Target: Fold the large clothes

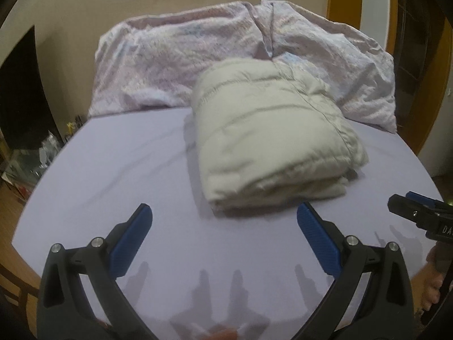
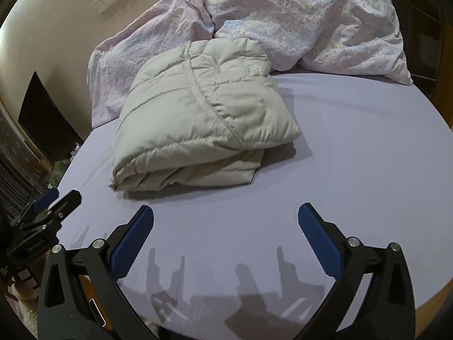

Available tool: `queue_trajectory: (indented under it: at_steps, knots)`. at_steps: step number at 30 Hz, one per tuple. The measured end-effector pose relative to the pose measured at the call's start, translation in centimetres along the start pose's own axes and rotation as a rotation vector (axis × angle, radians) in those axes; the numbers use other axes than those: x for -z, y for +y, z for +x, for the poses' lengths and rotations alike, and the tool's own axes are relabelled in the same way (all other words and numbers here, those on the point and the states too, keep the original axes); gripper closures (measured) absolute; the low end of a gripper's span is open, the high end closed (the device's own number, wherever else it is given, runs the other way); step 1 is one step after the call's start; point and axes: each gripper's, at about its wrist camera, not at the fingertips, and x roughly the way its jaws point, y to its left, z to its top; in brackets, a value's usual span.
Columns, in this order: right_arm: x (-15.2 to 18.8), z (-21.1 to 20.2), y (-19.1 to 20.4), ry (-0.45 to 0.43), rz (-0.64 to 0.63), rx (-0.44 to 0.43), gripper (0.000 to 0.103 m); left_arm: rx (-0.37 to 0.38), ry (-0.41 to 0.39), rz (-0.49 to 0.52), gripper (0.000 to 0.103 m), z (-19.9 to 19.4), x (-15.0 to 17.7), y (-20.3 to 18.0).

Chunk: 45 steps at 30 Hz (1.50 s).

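The puffer jacket [image 2: 198,119] is seen folded into a thick bundle on the bed [image 2: 354,170], its long axis running from the near fold toward the rumpled duvet [image 2: 297,22], which its far end touches. The left hand-held gripper [image 1: 223,215] and the right hand-held gripper [image 2: 225,216] are held spread wide and empty, short of the near fold.

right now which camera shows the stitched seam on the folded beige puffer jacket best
The right wrist view: the folded beige puffer jacket is sharp there, and its curved stitched seam runs plainly across the top layer. The left wrist view shows the same jacket blurred, the seam only a faint line.
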Motion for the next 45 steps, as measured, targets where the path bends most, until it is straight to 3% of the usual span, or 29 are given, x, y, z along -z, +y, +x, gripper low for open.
queue_trajectory:
  at_steps: [11, 22, 45]
  knots:
    - [2.3, -3.0, 1.5, -0.021, -0.028, -0.028, 0.001, 0.035, 0.062, 0.021, 0.002, -1.2, 2.3, -1.4]
    - [3.0, -5.7, 2.3, -0.058, -0.017, -0.061, 0.001, 0.061, 0.074, -0.009, 0.002, -3.0, 2.1, -1.2]
    - [3.4, -6.2, 2.5, -0.042, 0.004, -0.083, 0.001, 0.119, 0.084, 0.004, 0.002, -4.2, 1.9, -2.2]
